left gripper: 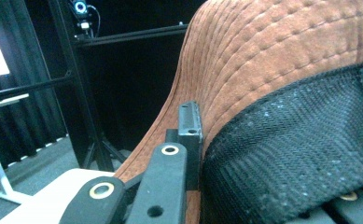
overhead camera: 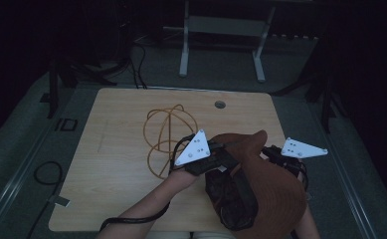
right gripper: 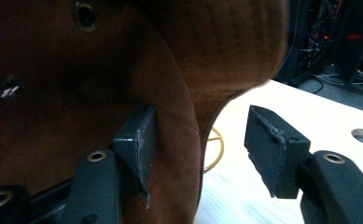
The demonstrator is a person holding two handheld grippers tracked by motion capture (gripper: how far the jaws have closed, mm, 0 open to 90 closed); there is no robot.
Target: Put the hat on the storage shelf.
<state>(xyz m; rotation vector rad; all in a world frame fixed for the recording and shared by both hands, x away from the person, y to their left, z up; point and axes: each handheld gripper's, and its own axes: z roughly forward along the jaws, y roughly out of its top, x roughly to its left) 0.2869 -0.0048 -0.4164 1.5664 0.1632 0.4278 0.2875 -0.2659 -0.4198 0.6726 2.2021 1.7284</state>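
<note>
A brown suede hat (overhead camera: 275, 191) with a black mesh lining (overhead camera: 231, 199) is held up over the near right part of the wooden table (overhead camera: 116, 119). My left gripper (overhead camera: 226, 158) is shut on the hat's edge; in the left gripper view its jaw (left gripper: 190, 123) presses where brim (left gripper: 272, 51) meets mesh (left gripper: 300, 154). My right gripper (overhead camera: 273, 154) is behind the hat on the right. In the right gripper view it (right gripper: 202, 140) is open, the hat's brown edge (right gripper: 179, 116) lying against the left pad (right gripper: 135, 140) and the right pad (right gripper: 270, 149) apart from it.
A looped orange cord (overhead camera: 168, 134) lies on the table's middle, left of the hat, and shows under the brim (right gripper: 215, 149). A round cable hole (overhead camera: 220, 104) sits near the far edge. A white desk frame (overhead camera: 221, 45) stands beyond; a black cable (overhead camera: 49, 174) lies on the floor at left.
</note>
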